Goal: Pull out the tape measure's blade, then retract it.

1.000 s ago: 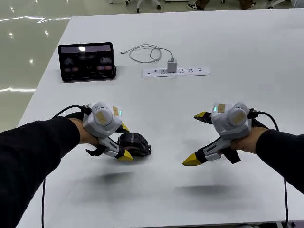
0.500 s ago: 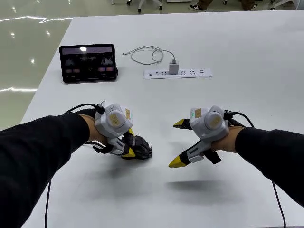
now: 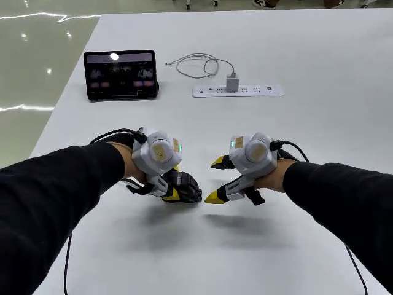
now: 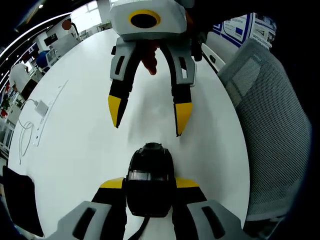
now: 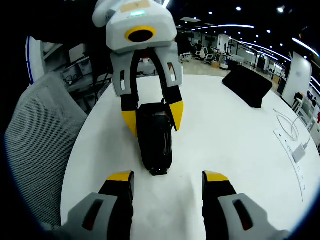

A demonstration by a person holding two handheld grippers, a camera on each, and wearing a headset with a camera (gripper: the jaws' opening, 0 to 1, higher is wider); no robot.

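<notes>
My left gripper [image 3: 177,183] has its fingers clamped on the sides of a black tape measure [image 3: 184,186], held low at the white worktop [image 3: 295,123]; I cannot tell whether it touches. My right gripper [image 3: 215,180] sits just beside it, fingers spread wide and holding nothing. I judge the task barely begun: no blade is drawn out, so both the pull and the retraction remain. The right gripper view shows a small tab at the case's front end facing my open fingers, a detail too small to tell in the head view. The head view adds a tablet [image 3: 121,75] and a power strip [image 3: 238,91] farther back.
</notes>
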